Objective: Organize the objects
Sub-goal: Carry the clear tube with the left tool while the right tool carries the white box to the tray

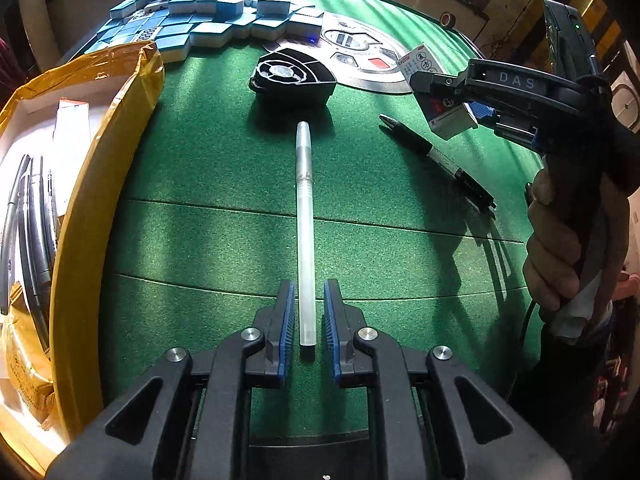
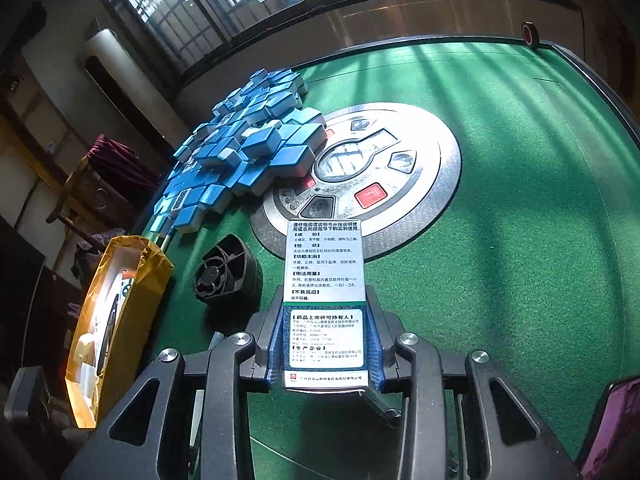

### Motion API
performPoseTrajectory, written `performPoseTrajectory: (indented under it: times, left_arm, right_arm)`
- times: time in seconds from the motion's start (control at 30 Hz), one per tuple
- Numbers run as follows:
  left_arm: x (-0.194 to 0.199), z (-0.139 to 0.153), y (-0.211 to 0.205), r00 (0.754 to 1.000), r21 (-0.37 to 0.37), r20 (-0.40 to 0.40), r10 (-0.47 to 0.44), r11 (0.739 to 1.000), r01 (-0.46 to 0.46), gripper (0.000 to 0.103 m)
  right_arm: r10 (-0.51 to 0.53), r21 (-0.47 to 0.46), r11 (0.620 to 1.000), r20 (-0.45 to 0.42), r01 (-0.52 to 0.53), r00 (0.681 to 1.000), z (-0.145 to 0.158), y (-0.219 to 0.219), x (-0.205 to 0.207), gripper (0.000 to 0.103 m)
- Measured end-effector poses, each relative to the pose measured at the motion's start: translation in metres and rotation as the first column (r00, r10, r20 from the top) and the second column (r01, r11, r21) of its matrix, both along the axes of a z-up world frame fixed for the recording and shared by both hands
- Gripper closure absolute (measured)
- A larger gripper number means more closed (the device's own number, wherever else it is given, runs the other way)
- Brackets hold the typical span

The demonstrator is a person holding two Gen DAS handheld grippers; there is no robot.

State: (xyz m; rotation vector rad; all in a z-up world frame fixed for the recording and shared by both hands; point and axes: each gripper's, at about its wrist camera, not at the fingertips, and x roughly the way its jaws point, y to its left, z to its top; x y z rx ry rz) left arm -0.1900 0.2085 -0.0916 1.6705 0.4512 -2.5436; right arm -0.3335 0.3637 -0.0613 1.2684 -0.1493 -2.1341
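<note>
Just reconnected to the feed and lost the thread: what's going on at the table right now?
A person is tidying a green mahjong table with two handheld grippers. The right gripper is shut on a small medicine box, held above the felt. The left gripper is open, its fingers either side of the end of a clear pen lying flat. A black pen lies on the felt too. An open yellow box sits to the left.

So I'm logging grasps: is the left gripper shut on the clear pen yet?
Not yet: open. The left gripper has a blue pad on each side of the clear pen, with green felt showing in the gaps; the pen lies flat.
</note>
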Motion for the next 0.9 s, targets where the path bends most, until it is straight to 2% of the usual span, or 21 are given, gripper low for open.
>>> performPoseTrajectory:
  times: [0.03,0.2,0.3,0.37,0.5,0.53,0.63,0.7,0.8,0.9]
  left_arm:
    - [-0.002,0.001,0.000,1.000,-0.001,-0.003,-0.001,1.000,0.001,0.075]
    - [-0.026,0.002,0.001,0.999,-0.019,-0.033,0.008,1.000,-0.009,0.074]
    - [-0.039,-0.002,-0.002,1.000,-0.043,-0.022,0.016,0.999,-0.017,0.074]
    - [-0.044,-0.002,0.001,1.000,-0.098,-0.027,0.015,0.995,-0.018,0.075]
    - [-0.046,-0.004,0.001,0.999,-0.166,-0.024,0.024,0.986,-0.028,0.096]
    - [-0.046,-0.004,0.000,1.000,-0.168,-0.023,0.019,0.985,-0.022,0.096]
    - [-0.036,-0.003,-0.003,1.000,-0.132,-0.018,0.024,0.991,-0.026,0.096]
    - [-0.027,-0.001,-0.008,0.999,-0.077,-0.019,0.040,0.996,-0.041,0.096]
    - [-0.011,0.004,-0.016,0.998,0.008,-0.018,0.062,0.998,-0.062,0.096]
    - [0.008,0.015,-0.025,0.997,0.057,-0.036,0.074,0.996,-0.072,0.096]
  right_arm:
    - [0.007,-0.010,1.000,0.002,-0.007,1.000,0.000,0.000,0.003,0.073]
    - [0.113,-0.073,0.991,0.015,-0.112,0.993,0.001,-0.011,0.018,0.073]
    - [0.170,-0.029,0.985,0.020,-0.170,0.985,-0.005,-0.026,0.027,0.073]
    - [0.173,0.011,0.985,0.027,-0.174,0.985,-0.010,-0.031,0.030,0.073]
    - [0.158,0.044,0.986,0.045,-0.160,0.986,-0.016,-0.030,0.028,0.073]
    - [0.155,0.049,0.986,0.048,-0.157,0.987,-0.017,-0.030,0.027,0.073]
    - [0.165,0.063,0.984,0.052,-0.168,0.985,-0.020,-0.032,0.029,0.073]
    - [0.176,0.070,0.981,0.045,-0.179,0.983,-0.020,-0.034,0.032,0.073]
    - [0.187,0.056,0.980,0.041,-0.189,0.982,-0.020,-0.034,0.039,0.073]
    - [0.179,0.015,0.983,0.073,-0.180,0.981,-0.018,-0.034,0.056,0.073]
